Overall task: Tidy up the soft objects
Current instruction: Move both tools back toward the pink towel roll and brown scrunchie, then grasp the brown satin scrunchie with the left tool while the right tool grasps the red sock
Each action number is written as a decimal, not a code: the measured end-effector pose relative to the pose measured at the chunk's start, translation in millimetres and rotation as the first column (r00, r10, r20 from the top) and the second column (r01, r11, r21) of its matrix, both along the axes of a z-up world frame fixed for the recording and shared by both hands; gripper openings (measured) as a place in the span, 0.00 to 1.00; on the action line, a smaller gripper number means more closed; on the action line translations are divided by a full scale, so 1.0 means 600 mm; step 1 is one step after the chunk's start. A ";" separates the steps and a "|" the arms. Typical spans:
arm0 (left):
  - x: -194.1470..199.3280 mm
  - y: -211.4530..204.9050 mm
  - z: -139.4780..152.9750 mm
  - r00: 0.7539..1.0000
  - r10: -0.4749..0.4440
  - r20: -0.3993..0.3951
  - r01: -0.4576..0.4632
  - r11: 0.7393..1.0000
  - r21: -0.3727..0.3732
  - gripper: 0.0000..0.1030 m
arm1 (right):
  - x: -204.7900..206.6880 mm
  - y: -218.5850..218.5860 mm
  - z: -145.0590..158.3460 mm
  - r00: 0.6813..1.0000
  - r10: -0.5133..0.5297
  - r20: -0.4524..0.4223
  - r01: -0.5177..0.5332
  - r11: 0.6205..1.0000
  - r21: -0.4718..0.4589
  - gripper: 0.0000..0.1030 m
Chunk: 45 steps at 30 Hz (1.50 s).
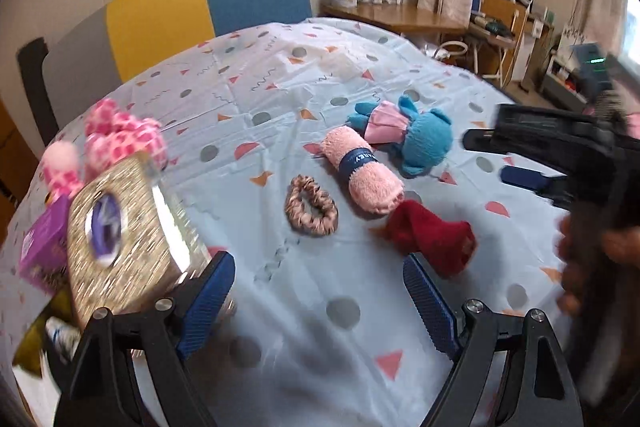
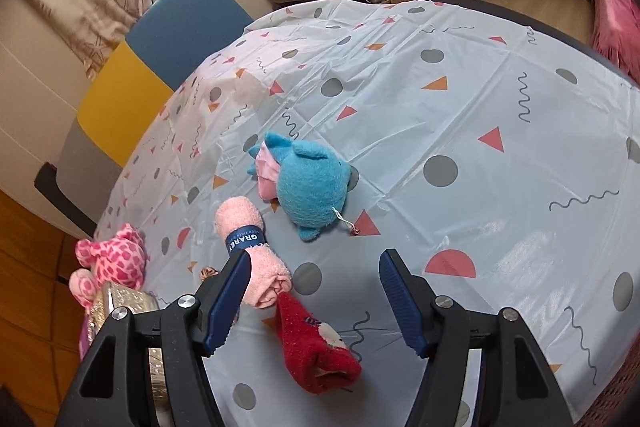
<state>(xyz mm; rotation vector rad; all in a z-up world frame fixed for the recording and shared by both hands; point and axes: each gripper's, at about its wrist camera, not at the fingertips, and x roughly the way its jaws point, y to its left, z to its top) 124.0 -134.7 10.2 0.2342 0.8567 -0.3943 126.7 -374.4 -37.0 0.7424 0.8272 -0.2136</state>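
Observation:
On the patterned tablecloth lie a red sock (image 1: 432, 237) (image 2: 316, 347), a rolled pink towel with a blue band (image 1: 362, 173) (image 2: 252, 251), a blue plush toy in a pink skirt (image 1: 404, 133) (image 2: 304, 183), a brown scrunchie (image 1: 310, 207) and a pink spotted plush (image 1: 120, 139) (image 2: 112, 261). My left gripper (image 1: 320, 303) is open and empty, hovering just short of the scrunchie and sock. My right gripper (image 2: 312, 303) is open and empty, above the sock; it also shows at the right of the left wrist view (image 1: 520, 163).
A glittery gold tissue box (image 1: 124, 239) (image 2: 124, 301) stands at the table's left edge with a purple box (image 1: 44, 243) beside it. Yellow and blue chair backs (image 1: 200, 3) stand behind the table. A wooden desk (image 1: 400, 13) sits further back.

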 end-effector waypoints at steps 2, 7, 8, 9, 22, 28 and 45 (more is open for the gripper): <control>0.026 -0.022 -0.013 1.000 0.001 -0.007 -0.001 1.000 0.025 0.73 | -0.002 -0.004 0.001 1.000 -0.006 0.006 0.006 1.000 0.013 0.66; 0.098 -0.060 -0.059 0.996 0.022 -0.088 -0.018 0.998 0.054 0.68 | 0.003 -0.005 -0.003 1.000 0.020 0.008 -0.020 0.998 0.065 0.66; 0.111 -0.063 -0.068 0.994 0.039 -0.105 -0.033 0.998 0.054 0.68 | 0.004 -0.004 -0.004 1.000 0.026 0.010 -0.026 0.997 0.071 0.66; 0.125 -0.066 -0.077 0.992 0.054 -0.115 -0.048 0.997 0.059 0.68 | 0.004 -0.004 -0.004 0.999 0.031 0.011 -0.032 0.997 0.077 0.66; 0.216 -0.082 -0.168 0.966 0.153 -0.207 -0.139 0.987 0.079 0.18 | 0.005 -0.008 -0.010 0.999 0.030 0.019 -0.032 0.993 0.117 0.66; 0.156 -0.072 -0.165 0.980 0.071 -0.186 -0.064 0.997 0.042 0.18 | -0.006 -0.034 -0.014 0.999 -0.045 0.031 0.039 0.987 0.155 0.66; 0.011 0.015 -0.176 0.980 0.029 -0.198 -0.048 0.995 -0.089 0.21 | 0.045 0.042 -0.044 0.968 0.224 -0.114 -0.214 0.972 0.092 0.51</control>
